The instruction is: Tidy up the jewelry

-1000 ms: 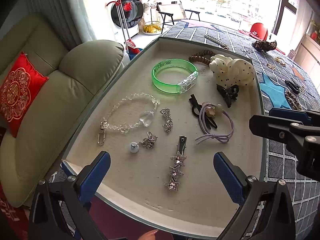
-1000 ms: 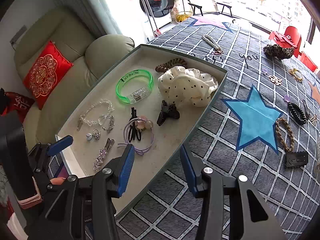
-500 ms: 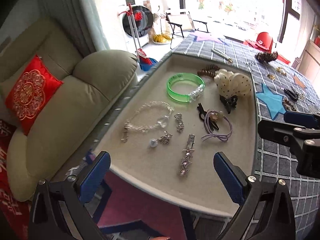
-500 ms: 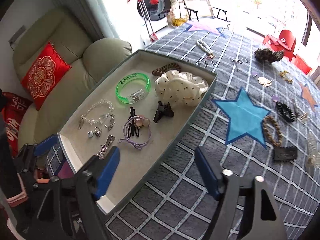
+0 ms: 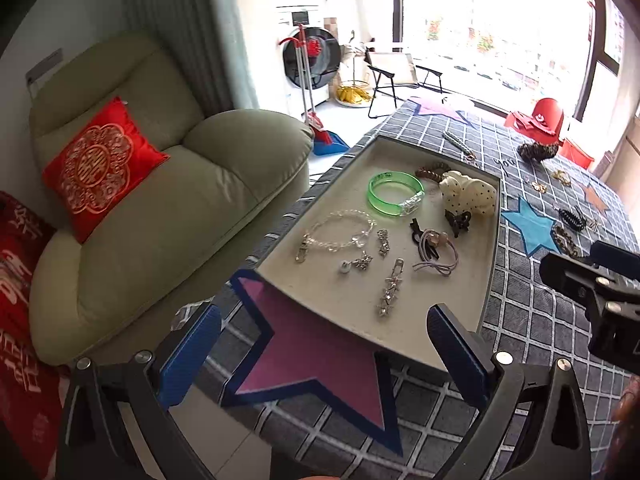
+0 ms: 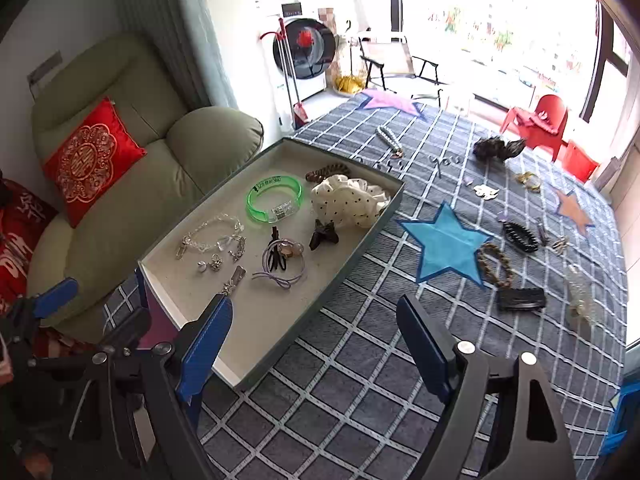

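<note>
Both grippers farther back from tray (image 6: pixel 362 236) than before. Right gripper (image 6: pixel 316 344) jaws just opened, empty; left gripper (image 5: pixel 324 344) wide, empty. Tray on checked cloth (image 6: pixel 360 360) holds one green bangle (image 6: pixel 274 198), one polka-dot scrunchie (image 6: pixel 352 200), one star clip (image 5: pixel 390 292).

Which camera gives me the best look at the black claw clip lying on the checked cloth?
The right wrist view: the black claw clip lies whole and unobstructed beyond the blue star. In the left wrist view it is small, near the right edge.
</note>
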